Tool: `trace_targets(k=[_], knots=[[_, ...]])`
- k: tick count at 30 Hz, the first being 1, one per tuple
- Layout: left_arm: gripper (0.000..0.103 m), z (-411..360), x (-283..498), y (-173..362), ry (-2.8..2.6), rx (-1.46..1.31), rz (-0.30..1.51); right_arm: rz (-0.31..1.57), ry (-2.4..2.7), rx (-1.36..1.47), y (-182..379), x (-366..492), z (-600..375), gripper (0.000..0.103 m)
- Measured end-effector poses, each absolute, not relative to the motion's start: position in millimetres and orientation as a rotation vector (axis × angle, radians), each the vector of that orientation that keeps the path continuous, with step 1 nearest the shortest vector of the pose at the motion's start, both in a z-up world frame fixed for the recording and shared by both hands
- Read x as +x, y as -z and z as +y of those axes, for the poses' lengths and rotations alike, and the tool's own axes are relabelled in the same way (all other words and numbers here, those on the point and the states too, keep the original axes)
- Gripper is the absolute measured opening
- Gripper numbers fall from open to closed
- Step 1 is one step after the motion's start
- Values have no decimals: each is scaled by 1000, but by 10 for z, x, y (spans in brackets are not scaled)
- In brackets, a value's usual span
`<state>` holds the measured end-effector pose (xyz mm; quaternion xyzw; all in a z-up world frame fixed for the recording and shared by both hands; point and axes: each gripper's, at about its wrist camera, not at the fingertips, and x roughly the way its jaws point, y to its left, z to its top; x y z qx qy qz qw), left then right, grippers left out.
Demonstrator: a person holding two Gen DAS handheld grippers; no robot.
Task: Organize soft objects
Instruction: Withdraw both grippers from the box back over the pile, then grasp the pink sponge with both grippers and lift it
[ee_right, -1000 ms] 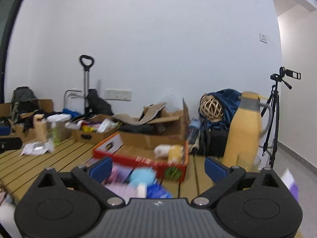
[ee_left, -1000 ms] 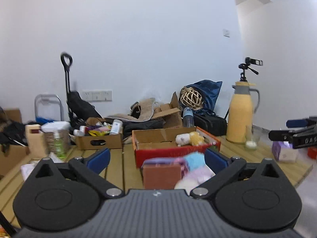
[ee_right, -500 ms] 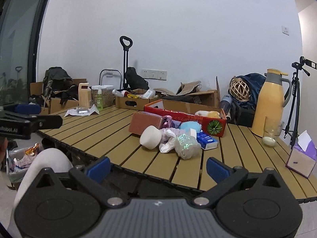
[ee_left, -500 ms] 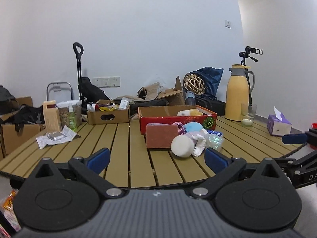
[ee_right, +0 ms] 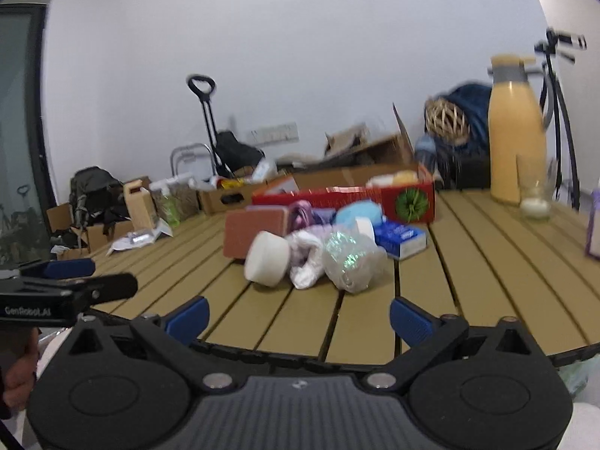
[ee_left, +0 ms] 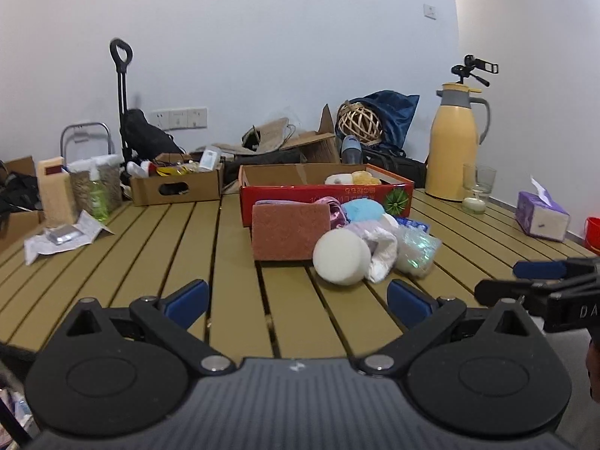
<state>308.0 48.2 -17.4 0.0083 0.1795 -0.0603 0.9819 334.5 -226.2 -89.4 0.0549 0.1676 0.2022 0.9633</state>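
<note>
My left claw (ee_left: 298, 302) stands wide with nothing between its blue pads, low over the near edge of the slatted desk (ee_left: 157, 247). My right claw (ee_right: 298, 317) is also spread wide and empty, its jaws just having closed a little; it sits just off the desk's near rim.

The soft things lie in one heap at mid-desk, just in front of the red cardboard box (ee_left: 322, 193): one pink sponge block (ee_left: 288, 230) standing on edge, one white round sponge (ee_left: 341, 257) nearest me, a crumpled white cloth (ee_left: 382, 251) touching it, one clear shiny bag (ee_left: 414, 249) to its right, and a light blue puff (ee_left: 363, 210) behind. Two more soft pieces, one white and one yellow, show above the box's far rim.

The left view alone shows the whole purple tissue box (ee_left: 540, 219) at far right; in the right view that box is cut off at the edge. The right view alone shows the blue-and-white packet (ee_right: 401, 238) plainly, a dark glass door (ee_right: 18, 131) at far left, and my hand under the other claw. Both views show one yellow thermos jug (ee_left: 455, 142) with one glass (ee_left: 476, 193) beside it.

The right view is blurred, so the print on the box is unreadable. What the pinkish-purple fabric behind the sponge block is, I cannot tell.
</note>
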Motion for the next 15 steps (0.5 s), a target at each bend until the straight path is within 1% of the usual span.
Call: trace_targets(k=[1, 2, 3, 4, 5, 6, 7, 10, 14, 15], knots=[[103, 482, 3206, 174, 120, 9, 366, 351, -409, 115, 887, 3423, -2251, 80], [103, 492, 3326, 170, 121, 1, 372, 357, -409, 118, 867, 3513, -2246, 71], [103, 510, 3430, 165, 118, -8, 376, 360, -411, 120, 845, 3605, -2237, 63], [103, 537, 3580, 147, 112, -24, 378, 368, -417, 119, 811, 3721, -2215, 59], [102, 569, 3711, 132, 109, -37, 387, 373, -427, 115, 786, 3821, -2190, 49], [97, 599, 3852, 114, 107, -49, 400, 382, -441, 108, 759, 3957, -2149, 42], [90, 634, 4019, 85, 110, -65, 405, 388, -456, 104, 736, 4077, -2105, 41], [77, 754, 4477, 3, 123, -135, 412, 422, -507, 131, 652, 4578, -1958, 39], [70, 929, 5030, -59, 131, -269, 439, 465, -555, 242, 547, 5221, -1773, 35], [62, 944, 5109, -39, 116, -275, 446, 472, -557, 257, 546, 5337, -1718, 33]])
